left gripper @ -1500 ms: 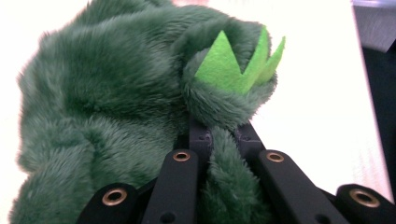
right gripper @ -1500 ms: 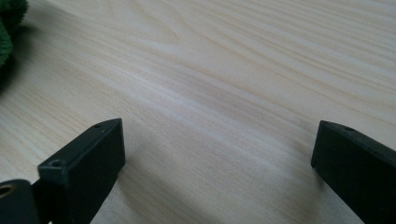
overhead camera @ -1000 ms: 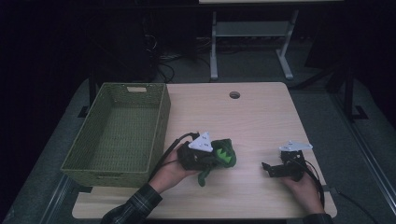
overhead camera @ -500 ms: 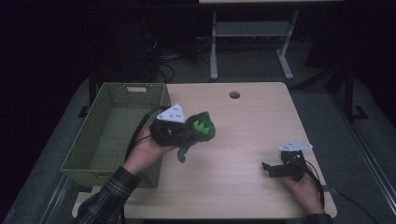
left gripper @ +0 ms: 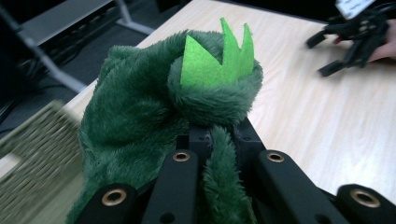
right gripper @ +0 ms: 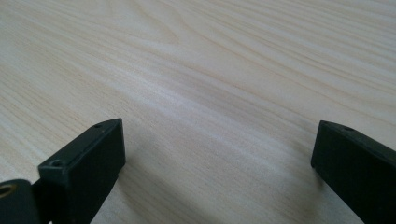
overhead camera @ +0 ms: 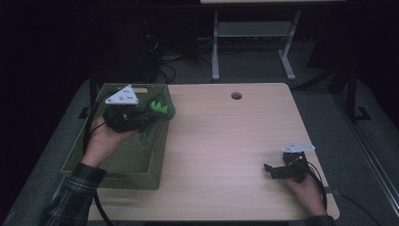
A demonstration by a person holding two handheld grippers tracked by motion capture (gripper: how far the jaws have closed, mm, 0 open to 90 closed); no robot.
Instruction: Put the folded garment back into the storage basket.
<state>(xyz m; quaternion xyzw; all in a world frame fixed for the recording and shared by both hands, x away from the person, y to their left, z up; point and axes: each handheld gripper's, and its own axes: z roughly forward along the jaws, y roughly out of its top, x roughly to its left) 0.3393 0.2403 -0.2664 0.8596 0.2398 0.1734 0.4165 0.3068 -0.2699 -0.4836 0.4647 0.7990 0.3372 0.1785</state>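
My left hand-held gripper (overhead camera: pixel 141 117) is clamped on a green plush toy (left gripper: pixel 177 107), and in the left gripper view only a narrow strand of its fur sits pinched between my two black jaws while the bulk of it, with the bright green felt spikes (left gripper: pixel 219 60), bulges out past the tips. That is my first worry: the hold looks thin, on soft pile that can slide, so a jolt or a fast swing may let the toy slip free before I mean it to. From the high view I carry it in the air over the right rim of the woven green basket (overhead camera: pixel 89 162), at its far end, not yet clearly inside it. If I let go here, I judge the toy could catch the rim and tumble out onto the wooden surface (overhead camera: pixel 226 141) instead of dropping in. A limp part of it hangs below my jaws, and it may snag on the weave as I pass over. The cable (overhead camera: pixel 91 127) trailing from my left hand hangs across the basket and could hook on its edge. My right hand-held gripper (overhead camera: pixel 275 170) rests well apart on the surface, jaws wide apart around nothing, so it gives no support.
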